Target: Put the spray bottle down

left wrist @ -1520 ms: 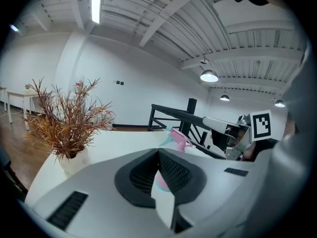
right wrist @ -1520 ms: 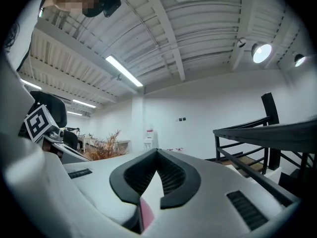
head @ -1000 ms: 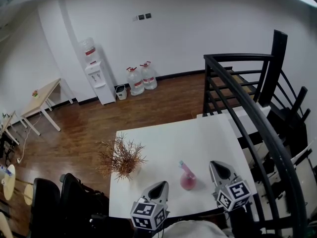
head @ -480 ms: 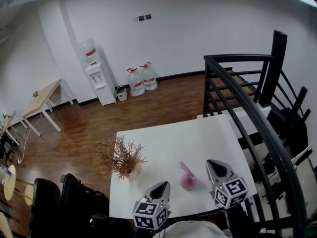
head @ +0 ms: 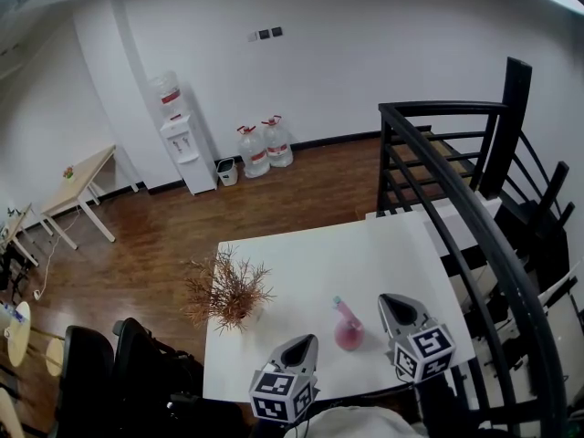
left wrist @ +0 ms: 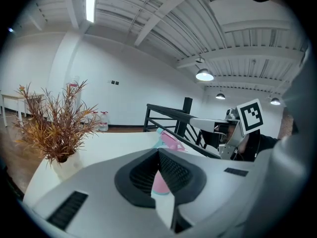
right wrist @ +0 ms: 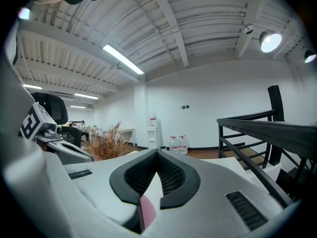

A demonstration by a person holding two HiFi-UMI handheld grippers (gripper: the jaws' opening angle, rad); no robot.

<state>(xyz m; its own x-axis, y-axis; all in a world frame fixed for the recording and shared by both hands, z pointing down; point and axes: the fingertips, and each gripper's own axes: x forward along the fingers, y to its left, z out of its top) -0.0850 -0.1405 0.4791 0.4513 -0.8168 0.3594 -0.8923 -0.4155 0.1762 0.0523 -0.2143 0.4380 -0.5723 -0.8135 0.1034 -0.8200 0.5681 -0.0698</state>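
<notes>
A pink spray bottle (head: 347,331) stands upright on the white table (head: 319,254), near its front edge, free of both grippers. My left gripper (head: 306,340) sits just left of it and nearer to me, jaws together, nothing held. In the left gripper view the bottle (left wrist: 168,140) shows past the closed tips of that gripper (left wrist: 158,151). My right gripper (head: 392,299) is just right of the bottle, shut and empty. In the right gripper view a sliver of pink bottle (right wrist: 147,209) shows low behind the shut right gripper (right wrist: 157,152).
A dried plant in a white vase (head: 224,290) stands at the table's left side. A black stair railing (head: 456,208) runs close along the table's right. Black chairs (head: 109,372) sit at the lower left. A water dispenser (head: 182,140) stands by the far wall.
The right gripper has edged slightly left, toward the bottle. The bottle and the left gripper have stayed where they were.
</notes>
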